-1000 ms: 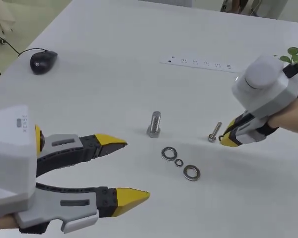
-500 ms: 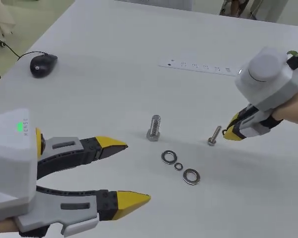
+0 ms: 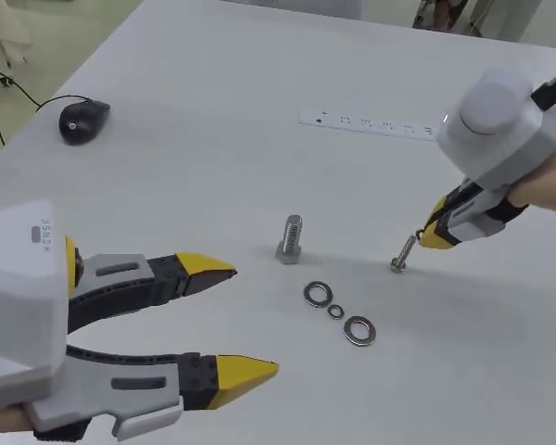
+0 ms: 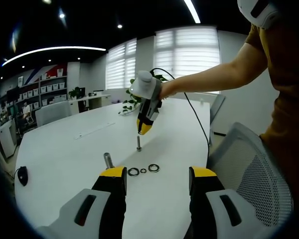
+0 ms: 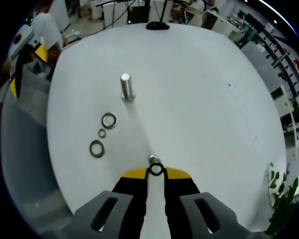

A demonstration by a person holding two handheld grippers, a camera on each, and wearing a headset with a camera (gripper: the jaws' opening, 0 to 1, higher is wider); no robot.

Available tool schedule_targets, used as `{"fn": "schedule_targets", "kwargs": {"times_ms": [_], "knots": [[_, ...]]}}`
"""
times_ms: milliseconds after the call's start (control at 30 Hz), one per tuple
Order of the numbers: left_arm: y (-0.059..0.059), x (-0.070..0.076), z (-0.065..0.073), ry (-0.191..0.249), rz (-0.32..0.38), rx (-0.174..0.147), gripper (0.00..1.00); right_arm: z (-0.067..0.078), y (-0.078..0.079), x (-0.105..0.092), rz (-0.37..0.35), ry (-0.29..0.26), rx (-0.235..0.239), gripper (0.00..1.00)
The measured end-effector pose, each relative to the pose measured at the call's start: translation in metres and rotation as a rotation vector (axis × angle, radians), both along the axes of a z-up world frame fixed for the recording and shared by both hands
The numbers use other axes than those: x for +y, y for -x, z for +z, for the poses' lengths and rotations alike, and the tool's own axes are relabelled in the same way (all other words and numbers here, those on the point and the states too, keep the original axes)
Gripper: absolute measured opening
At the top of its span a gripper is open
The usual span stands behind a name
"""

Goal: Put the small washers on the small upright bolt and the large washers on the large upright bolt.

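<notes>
The large upright bolt (image 3: 291, 238) stands mid-table, and the small bolt (image 3: 403, 253) stands to its right, leaning a little. In front of them lie two large washers (image 3: 318, 294) (image 3: 359, 329) with a small washer (image 3: 335, 311) between them. My right gripper (image 3: 434, 236) hovers just above and right of the small bolt. In the right gripper view it is shut (image 5: 156, 173) on a small washer (image 5: 156, 170) over the bolt's top (image 5: 153, 159). My left gripper (image 3: 236, 318) is open and holds nothing, low at the near left, well short of the washers (image 4: 143, 171).
A black mouse (image 3: 82, 120) with its cable lies at the far left. A white power strip (image 3: 371, 121) lies at the back, with a plant at the right edge. A grey mesh chair (image 4: 244, 169) stands by the table's near side.
My right gripper has lifted and drawn a little up and away from the small bolt's side. The left gripper, the bolts and the loose washers have stayed put.
</notes>
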State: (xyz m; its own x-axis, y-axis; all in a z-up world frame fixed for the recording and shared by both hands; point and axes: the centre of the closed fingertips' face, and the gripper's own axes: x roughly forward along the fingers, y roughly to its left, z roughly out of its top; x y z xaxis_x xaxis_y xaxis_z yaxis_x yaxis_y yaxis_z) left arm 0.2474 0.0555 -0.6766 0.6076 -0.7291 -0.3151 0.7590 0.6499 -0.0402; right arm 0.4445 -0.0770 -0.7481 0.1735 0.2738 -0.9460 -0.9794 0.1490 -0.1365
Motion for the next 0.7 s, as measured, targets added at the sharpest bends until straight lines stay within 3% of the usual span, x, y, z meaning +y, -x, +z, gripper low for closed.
{"fn": "schedule_targets", "kwargs": {"times_ms": [700], "knots": [[-0.0021,0.0029,-0.0039,0.006,0.011,0.01,0.49,-0.0091,-0.0043,0.0032,0.023,0.035,0.015,0.12]]}}
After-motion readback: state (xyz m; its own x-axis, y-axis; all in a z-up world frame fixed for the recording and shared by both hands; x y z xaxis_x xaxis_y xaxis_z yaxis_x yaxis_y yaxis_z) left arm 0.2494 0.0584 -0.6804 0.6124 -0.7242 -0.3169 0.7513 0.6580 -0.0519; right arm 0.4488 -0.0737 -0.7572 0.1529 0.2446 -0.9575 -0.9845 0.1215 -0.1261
